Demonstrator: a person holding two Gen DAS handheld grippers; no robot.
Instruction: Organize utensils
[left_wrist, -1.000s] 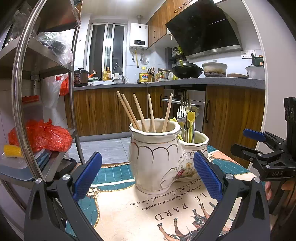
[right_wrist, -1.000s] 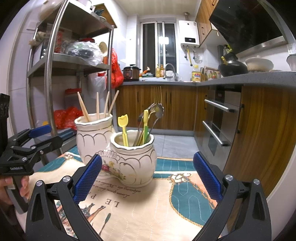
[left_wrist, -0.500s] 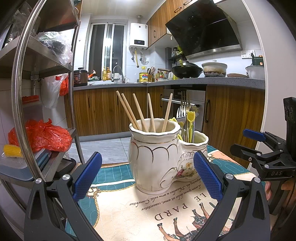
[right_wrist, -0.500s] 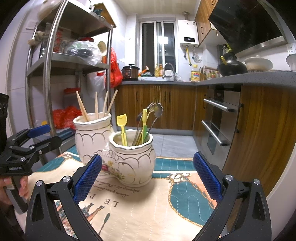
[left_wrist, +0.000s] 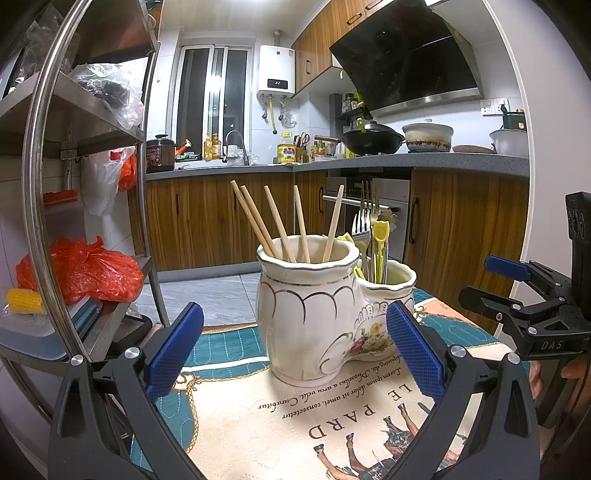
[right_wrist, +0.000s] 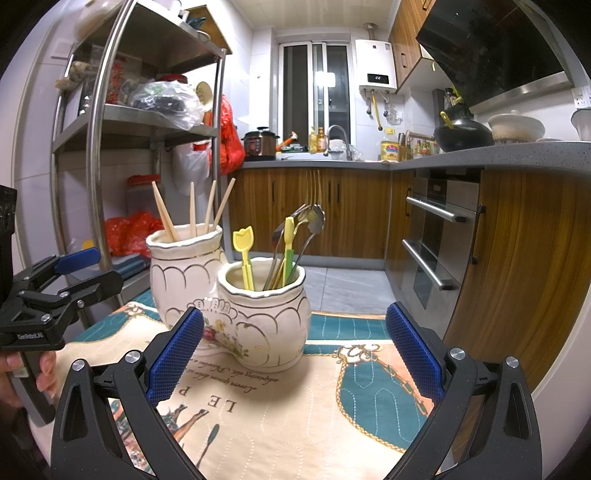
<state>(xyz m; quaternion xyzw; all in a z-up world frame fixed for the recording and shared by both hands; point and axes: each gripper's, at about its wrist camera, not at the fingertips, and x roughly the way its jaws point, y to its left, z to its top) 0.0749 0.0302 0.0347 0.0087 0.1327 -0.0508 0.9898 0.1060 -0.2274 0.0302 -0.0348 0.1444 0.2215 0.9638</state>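
A white twin-pot ceramic holder (left_wrist: 310, 306) stands on the printed cloth; it also shows in the right wrist view (right_wrist: 258, 314). The taller pot holds several wooden chopsticks (left_wrist: 280, 225) (right_wrist: 192, 212). The lower pot holds metal forks and spoons (right_wrist: 308, 221) and yellow-green plastic picks (right_wrist: 244, 254) (left_wrist: 379, 243). My left gripper (left_wrist: 293, 349) is open and empty, its jaws wide just in front of the taller pot. My right gripper (right_wrist: 293, 349) is open and empty in front of the lower pot. Each gripper shows at the edge of the other's view.
A steel shelf rack (left_wrist: 40, 177) with red bags (left_wrist: 81, 269) stands close on the left. The table (right_wrist: 373, 398) ends just behind the holder. Wooden cabinets (right_wrist: 517, 280), an oven (right_wrist: 436, 236) and a countertop with pots (left_wrist: 424, 136) lie beyond.
The right gripper has shifted slightly, so the holder sits a little further left in its view. The left gripper has not visibly moved. Both stay open.
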